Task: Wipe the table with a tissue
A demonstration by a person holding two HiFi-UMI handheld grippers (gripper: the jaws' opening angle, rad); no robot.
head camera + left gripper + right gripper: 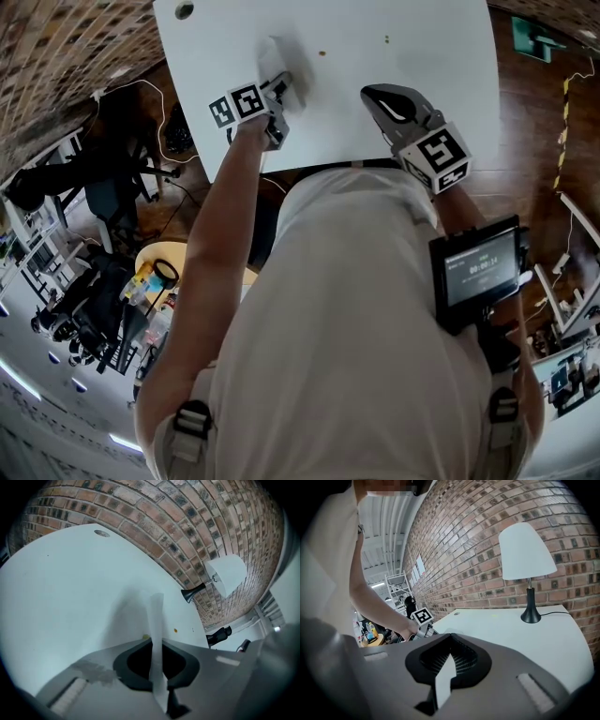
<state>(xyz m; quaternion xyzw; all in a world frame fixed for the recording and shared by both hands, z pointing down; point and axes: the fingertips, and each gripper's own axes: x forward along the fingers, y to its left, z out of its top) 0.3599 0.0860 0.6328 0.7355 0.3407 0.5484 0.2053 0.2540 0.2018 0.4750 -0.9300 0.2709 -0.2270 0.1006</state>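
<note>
The white table (412,56) has two small brown spots (322,53) near its middle. My left gripper (281,86) reaches over the table's near left part and is shut on a white tissue (275,58) that rests crumpled on the surface. In the left gripper view the tissue (156,620) runs as a thin strip between the closed jaws of the left gripper (156,640), with a brown spot (175,630) just beyond. My right gripper (377,94) hovers over the near right part, shut with nothing in it. The right gripper (450,637) sees the left gripper's marker cube (423,616).
A white-shaded lamp (527,559) on a black base stands at the table's far side by the brick wall (197,522). A round grommet (184,10) sits in the far left corner. Chairs and a small round table (155,272) stand on the floor to the left.
</note>
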